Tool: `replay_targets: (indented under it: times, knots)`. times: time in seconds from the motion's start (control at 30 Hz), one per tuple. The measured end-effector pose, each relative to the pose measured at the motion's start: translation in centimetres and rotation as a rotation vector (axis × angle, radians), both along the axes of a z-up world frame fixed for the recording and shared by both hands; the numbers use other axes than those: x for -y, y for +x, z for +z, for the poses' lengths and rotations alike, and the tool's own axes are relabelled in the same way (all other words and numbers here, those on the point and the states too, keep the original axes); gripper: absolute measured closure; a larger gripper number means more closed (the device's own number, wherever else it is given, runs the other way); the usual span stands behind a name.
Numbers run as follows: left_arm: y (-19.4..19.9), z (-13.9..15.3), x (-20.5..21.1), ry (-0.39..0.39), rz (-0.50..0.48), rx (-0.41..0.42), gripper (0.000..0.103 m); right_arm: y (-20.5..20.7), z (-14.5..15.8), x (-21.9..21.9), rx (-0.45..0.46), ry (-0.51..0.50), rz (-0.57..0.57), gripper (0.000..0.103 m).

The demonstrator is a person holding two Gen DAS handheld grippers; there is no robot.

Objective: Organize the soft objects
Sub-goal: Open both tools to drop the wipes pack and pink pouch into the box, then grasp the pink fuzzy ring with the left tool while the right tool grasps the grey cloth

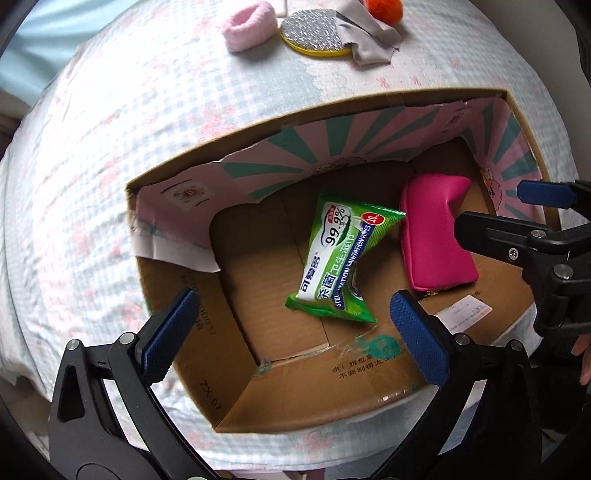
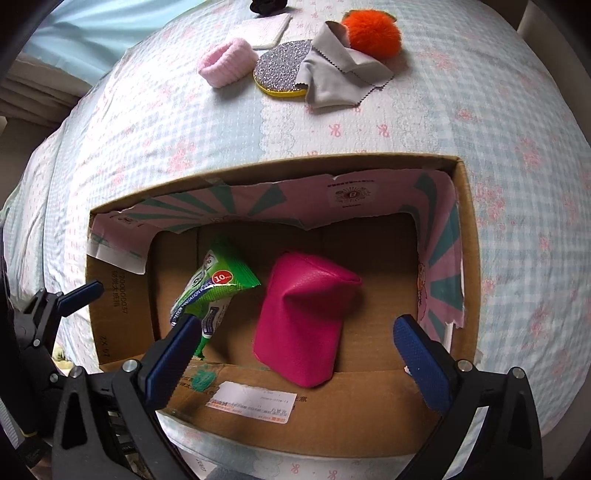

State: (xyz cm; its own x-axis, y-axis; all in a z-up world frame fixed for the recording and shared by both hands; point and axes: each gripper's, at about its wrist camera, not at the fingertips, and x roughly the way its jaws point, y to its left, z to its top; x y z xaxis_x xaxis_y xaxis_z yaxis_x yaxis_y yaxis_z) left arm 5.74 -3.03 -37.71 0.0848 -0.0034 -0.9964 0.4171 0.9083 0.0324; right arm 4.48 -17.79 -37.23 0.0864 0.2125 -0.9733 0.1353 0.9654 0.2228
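An open cardboard box [image 1: 236,373] [image 2: 467,236] sits on a bed. Inside it lie a green pack of wipes [image 1: 340,258] [image 2: 218,288] and, to its right, a magenta pouch [image 1: 436,236] [image 2: 306,317]. My left gripper [image 1: 291,306] hangs over the box above the wipes, jaws wide and touching nothing. My right gripper [image 2: 297,325] [image 1: 495,208] hovers over the pouch, also open and holding nothing. One left-gripper finger [image 2: 81,293] shows at the box's left wall in the right wrist view.
Beyond the box, on the checked bedspread [image 2: 480,110], lie a pink fluffy band [image 1: 249,24] [image 2: 227,61], a round glitter pad [image 1: 314,33] [image 2: 282,68], a grey cloth [image 1: 369,37] [image 2: 340,77], an orange pompom [image 2: 371,35], a white pad [image 2: 264,29].
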Motion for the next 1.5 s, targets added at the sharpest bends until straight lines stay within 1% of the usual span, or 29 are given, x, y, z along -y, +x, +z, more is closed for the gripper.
replay_targets:
  times: [0.23,0.4,0.5,0.63,0.8,0.93,1.0,1.07,1.13,1.23,1.3,1.5]
  knots:
    - [-0.9,2.8,-1.7,-0.041,0.060,0.017,0.000,-0.4,1.9,-0.3,0.013,-0.006,0.009,0.000]
    - [-1.5,5.5,-2.6,-0.064,0.104,0.047,0.000,-1.1,4.4,-0.7,0.042,-0.029,0.032,0.000]
    - [-2.0,7.5,-2.7,-0.081,0.128,0.076,0.000,-2.0,6.8,-0.6,0.076,-0.038,0.032,0.000]
    - [-2.9,11.2,-3.2,-0.121,0.173,0.116,0.000,-3.2,10.6,-0.6,0.119,-0.048,0.031,0.000]
    - [-4.5,16.2,-3.4,-0.151,0.189,0.191,0.000,-4.9,16.4,-0.2,0.212,-0.088,0.014,0.000]
    - [-5.6,19.6,-3.4,-0.184,0.204,0.235,0.000,-5.9,20.0,0.0,0.275,-0.123,0.011,0.000]
    - [-5.9,20.8,-3.1,-0.190,0.213,0.265,0.000,-6.3,21.5,-0.1,0.299,-0.150,0.014,0.000]
    - [-6.3,22.0,-3.1,-0.178,0.221,0.299,0.000,-6.8,22.8,0.0,0.330,-0.161,0.007,0.000]
    - [-6.2,22.9,-2.8,-0.168,0.221,0.335,0.000,-6.9,23.8,0.2,0.360,-0.152,0.001,0.000]
    - [-5.4,23.6,-2.7,-0.185,0.223,0.358,0.000,-6.5,24.7,0.6,0.386,-0.146,-0.009,0.000]
    - [-4.5,23.9,-2.9,-0.186,0.235,0.366,0.000,-6.2,25.2,1.1,0.401,-0.136,-0.023,0.000]
    - [-1.1,24.5,-2.9,-0.242,0.275,0.370,0.000,-3.6,26.0,2.8,0.429,-0.112,-0.072,0.000]
